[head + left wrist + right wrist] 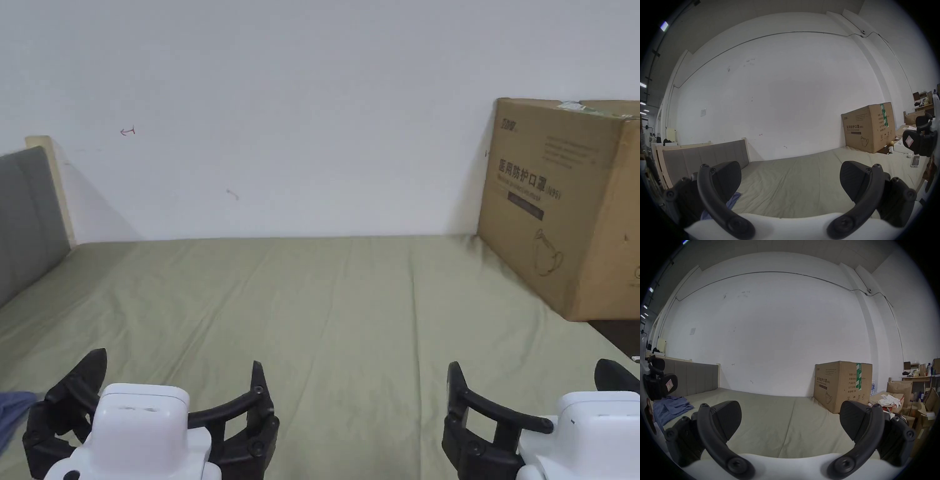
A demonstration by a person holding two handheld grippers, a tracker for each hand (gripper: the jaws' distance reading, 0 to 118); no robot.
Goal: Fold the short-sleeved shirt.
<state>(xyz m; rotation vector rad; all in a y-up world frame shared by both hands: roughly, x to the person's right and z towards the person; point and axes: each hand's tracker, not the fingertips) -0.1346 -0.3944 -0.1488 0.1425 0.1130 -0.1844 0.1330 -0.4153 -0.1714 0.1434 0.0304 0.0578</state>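
Jaws come first from where I stand: both pairs are spread wide and pinch nothing. The left gripper (pixel 176 400) and the right gripper (pixel 531 400) hang side by side low over the near part of the bed (pixel 350 300), which wears a smooth olive-green sheet.

Folding has not begun, as far as I can judge; this looks like the very start, with the shirt not yet fetched. The blue short-sleeved shirt (pixel 672 407) lies crumpled on the sheet off to the person's left, near the grey padded headboard (pixel 696 379), just beyond the left gripper and well apart from the right one. The next move, I reckon, calls for swinging left, nipping the cloth, and dragging it onto the open middle of the bed where it can be spread flat.

Head view catches no more than a sliver of blue cloth at the lower left edge. The left gripper view gives a scrap of it peeking past the left jaw. The right gripper view lays most of the heap open, rumpled and bunched; collar and sleeves I cannot make out.

Farther back, a large cardboard box (pixel 562 206) sits at the far right of the bed against the white wall (pixel 300 112). The left gripper view adds a phone (pixel 915 161) lying on the bed's right side.
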